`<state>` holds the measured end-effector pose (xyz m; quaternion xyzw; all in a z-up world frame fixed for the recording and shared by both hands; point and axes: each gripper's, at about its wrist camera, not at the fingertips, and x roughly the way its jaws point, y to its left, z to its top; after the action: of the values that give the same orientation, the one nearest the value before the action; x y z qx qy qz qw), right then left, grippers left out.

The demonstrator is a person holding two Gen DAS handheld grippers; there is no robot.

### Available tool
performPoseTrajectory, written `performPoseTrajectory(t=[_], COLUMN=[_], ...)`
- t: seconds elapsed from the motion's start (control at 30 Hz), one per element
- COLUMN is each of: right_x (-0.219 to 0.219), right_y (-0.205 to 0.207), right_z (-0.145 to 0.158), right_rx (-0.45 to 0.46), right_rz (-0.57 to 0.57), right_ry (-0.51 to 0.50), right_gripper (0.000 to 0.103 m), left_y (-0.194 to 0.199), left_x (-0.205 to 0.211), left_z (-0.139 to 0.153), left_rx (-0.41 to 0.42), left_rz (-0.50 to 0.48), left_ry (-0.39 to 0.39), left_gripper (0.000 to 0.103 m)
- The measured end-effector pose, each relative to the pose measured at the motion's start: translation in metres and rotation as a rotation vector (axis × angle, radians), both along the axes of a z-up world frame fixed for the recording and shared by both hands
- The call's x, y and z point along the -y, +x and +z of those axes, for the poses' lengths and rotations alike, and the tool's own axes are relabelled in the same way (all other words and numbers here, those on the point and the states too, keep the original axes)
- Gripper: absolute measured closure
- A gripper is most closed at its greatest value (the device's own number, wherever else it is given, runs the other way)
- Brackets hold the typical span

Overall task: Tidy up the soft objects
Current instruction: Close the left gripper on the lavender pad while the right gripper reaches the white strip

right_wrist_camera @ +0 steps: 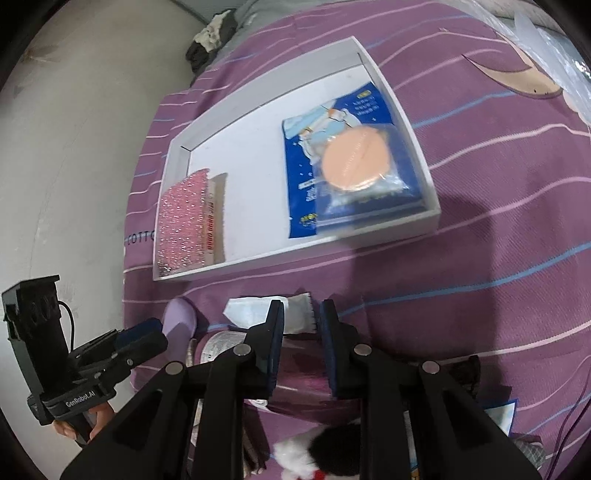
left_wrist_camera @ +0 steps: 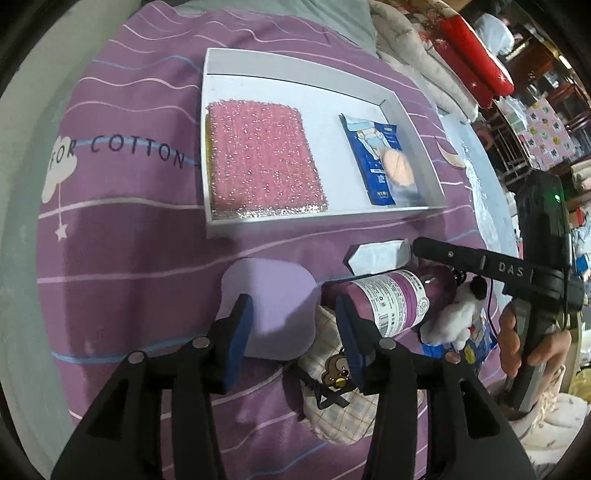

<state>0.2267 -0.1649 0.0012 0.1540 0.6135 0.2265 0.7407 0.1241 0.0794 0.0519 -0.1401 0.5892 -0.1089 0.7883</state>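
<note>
A white tray [left_wrist_camera: 317,221] [right_wrist_camera: 295,254] lies on the purple bedsheet. It holds a pink glitter sponge [left_wrist_camera: 262,158] [right_wrist_camera: 181,225] and a blue packet [left_wrist_camera: 376,162] [right_wrist_camera: 351,122] with an orange puff [left_wrist_camera: 399,166] [right_wrist_camera: 356,162] on top. In front of the tray lie a lilac foam pad [left_wrist_camera: 273,291] [right_wrist_camera: 179,321], a white packet [left_wrist_camera: 376,254] [right_wrist_camera: 247,312], a purple bottle [left_wrist_camera: 399,299] [right_wrist_camera: 221,345], a white plush toy [left_wrist_camera: 454,317] [right_wrist_camera: 295,454] and a checked pouch [left_wrist_camera: 328,398]. My left gripper [left_wrist_camera: 293,328] [right_wrist_camera: 147,332] is open and straddles the lilac pad without pressing on it. My right gripper [right_wrist_camera: 302,332] [left_wrist_camera: 417,245] hovers over the bottle and white packet, its jaws a narrow gap apart with nothing gripped.
Folded bedding and a red cushion [left_wrist_camera: 476,70] pile up at the back right, with clear plastic sheeting [left_wrist_camera: 487,206] along the bed's right side. A pale wall [right_wrist_camera: 74,147] borders the left. A dark rag [right_wrist_camera: 212,33] lies at the far corner.
</note>
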Motion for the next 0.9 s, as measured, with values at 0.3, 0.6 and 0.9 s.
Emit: performPoseTrajectory(t=[0.3, 0.6, 0.9], right_x=[-0.004, -0.007, -0.004], right_y=[0.003, 0.006, 0.006], right_z=[-0.007, -0.015, -0.019], right_rx=[-0.003, 0.0, -0.002], right_rz=[0.012, 0.027, 0.032], right_ry=[-0.009, -0.034, 0.074], right_gripper=[0.084, 0.083, 0.089], left_y=[-0.002, 0.002, -0.008], left_x=[0.002, -0.007, -0.021], left_z=[-0.004, -0.014, 0.003], left_rx=[-0.016, -0.06, -0.016], left_rz=[-0.04, -0.008, 0.059], left_ry=[-0.013, -0.06, -0.008], left_gripper=[0.04, 0.041, 0.04])
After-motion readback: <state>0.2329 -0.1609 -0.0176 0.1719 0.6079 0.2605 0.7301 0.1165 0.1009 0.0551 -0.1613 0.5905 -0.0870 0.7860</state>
